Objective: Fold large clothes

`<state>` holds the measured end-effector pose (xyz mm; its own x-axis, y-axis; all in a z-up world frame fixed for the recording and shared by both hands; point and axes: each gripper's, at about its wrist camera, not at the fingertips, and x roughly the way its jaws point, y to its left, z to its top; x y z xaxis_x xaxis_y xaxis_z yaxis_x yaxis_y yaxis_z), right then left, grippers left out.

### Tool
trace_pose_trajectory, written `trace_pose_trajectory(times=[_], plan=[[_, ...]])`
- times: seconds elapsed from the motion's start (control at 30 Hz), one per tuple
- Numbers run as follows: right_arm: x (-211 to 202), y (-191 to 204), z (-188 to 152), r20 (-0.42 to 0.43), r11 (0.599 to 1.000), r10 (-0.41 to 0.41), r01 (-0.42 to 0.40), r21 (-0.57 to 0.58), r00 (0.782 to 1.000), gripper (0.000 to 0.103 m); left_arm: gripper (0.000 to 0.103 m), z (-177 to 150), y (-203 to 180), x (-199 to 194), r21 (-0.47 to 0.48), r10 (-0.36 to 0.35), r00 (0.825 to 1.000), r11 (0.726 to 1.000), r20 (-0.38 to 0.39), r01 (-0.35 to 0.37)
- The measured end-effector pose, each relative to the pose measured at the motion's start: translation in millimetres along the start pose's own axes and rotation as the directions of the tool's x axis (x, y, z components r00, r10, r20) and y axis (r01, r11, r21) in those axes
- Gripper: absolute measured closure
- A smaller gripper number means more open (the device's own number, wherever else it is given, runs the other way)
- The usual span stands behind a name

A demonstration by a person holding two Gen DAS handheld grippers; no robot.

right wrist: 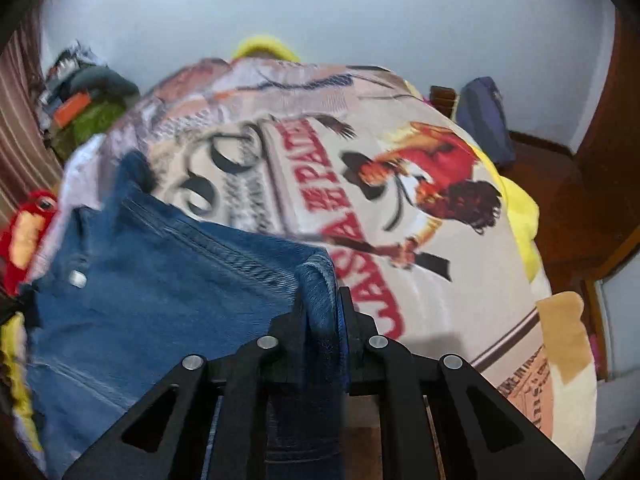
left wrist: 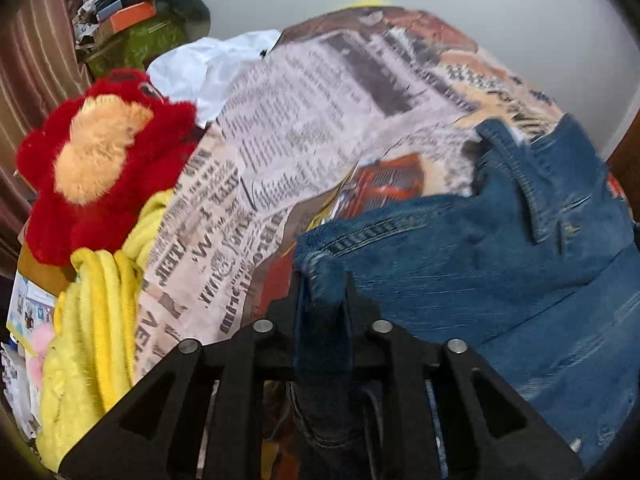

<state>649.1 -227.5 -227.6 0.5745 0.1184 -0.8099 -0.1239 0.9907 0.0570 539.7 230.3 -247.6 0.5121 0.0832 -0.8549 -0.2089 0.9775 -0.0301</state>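
Blue denim jeans (left wrist: 500, 248) lie on a bed covered by a newspaper-print sheet (left wrist: 300, 120). My left gripper (left wrist: 322, 280) is shut on a bunched fold of the denim, which runs down between its black fingers. In the right wrist view the jeans (right wrist: 160, 280) spread to the left over the same printed sheet (right wrist: 400, 200). There my right gripper (right wrist: 320, 292) is shut on another folded edge of the denim. A metal button shows on the waistband at the left. Both views are blurred.
A red and tan plush toy (left wrist: 104, 160) and a yellow blanket (left wrist: 92, 320) crowd the bed's left side, with a white cloth (left wrist: 208, 68) behind. A cluttered pile (left wrist: 132, 32) stands at the back left. A blue bag (right wrist: 484, 120) rests on the wooden floor (right wrist: 568, 208) right of the bed.
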Motion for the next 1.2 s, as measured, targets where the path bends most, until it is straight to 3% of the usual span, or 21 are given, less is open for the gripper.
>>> trace_pose_trajectory(times=[0.2, 0.43, 0.63, 0.77, 0.83, 0.9, 1.03, 1.2], plan=[[17, 0, -13, -0.009, 0.999, -0.012, 0.012, -0.031, 1.0, 0.094, 0.075, -9, -4, 15, 0.035, 0.029, 1.0, 0.999, 0.0, -0.029], [11, 18, -18, -0.022, 0.983, -0.103, 0.099, -0.157, 0.994, 0.093, 0.073, -15, -4, 9, 0.021, 0.028, 1.0, 0.999, -0.009, -0.028], [-12, 33, -22, -0.005, 0.947, -0.222, 0.214, -0.241, 0.975, 0.093, 0.067, -26, -4, -13, 0.055, 0.054, 0.998, 0.997, -0.03, -0.053], [-26, 37, -27, 0.015, 0.902, -0.337, 0.327, -0.281, 0.942, 0.093, 0.06, -32, -2, -40, 0.063, 0.064, 0.998, 0.996, -0.009, -0.063], [-27, 33, -31, 0.021, 0.855, -0.439, 0.425, -0.297, 0.898, 0.093, 0.048, -34, -2, -56, 0.077, 0.075, 0.997, 0.994, 0.012, -0.075], [-25, 22, -35, -0.022, 0.838, -0.487, 0.46, -0.293, 0.873, 0.093, 0.043, -36, -2, -75, 0.089, 0.075, 0.996, 0.993, 0.043, -0.079], [-36, -9, -44, -0.131, 0.918, -0.38, 0.356, -0.176, 0.916, 0.093, 0.037, -42, -3, -108, 0.099, 0.053, 0.995, 0.993, 0.081, -0.061], [-94, -17, -52, -0.082, 0.958, -0.274, 0.264, -0.111, 0.958, 0.093, 0.033, -51, -9, -154, 0.098, 0.026, 0.988, 0.994, 0.154, -0.041]])
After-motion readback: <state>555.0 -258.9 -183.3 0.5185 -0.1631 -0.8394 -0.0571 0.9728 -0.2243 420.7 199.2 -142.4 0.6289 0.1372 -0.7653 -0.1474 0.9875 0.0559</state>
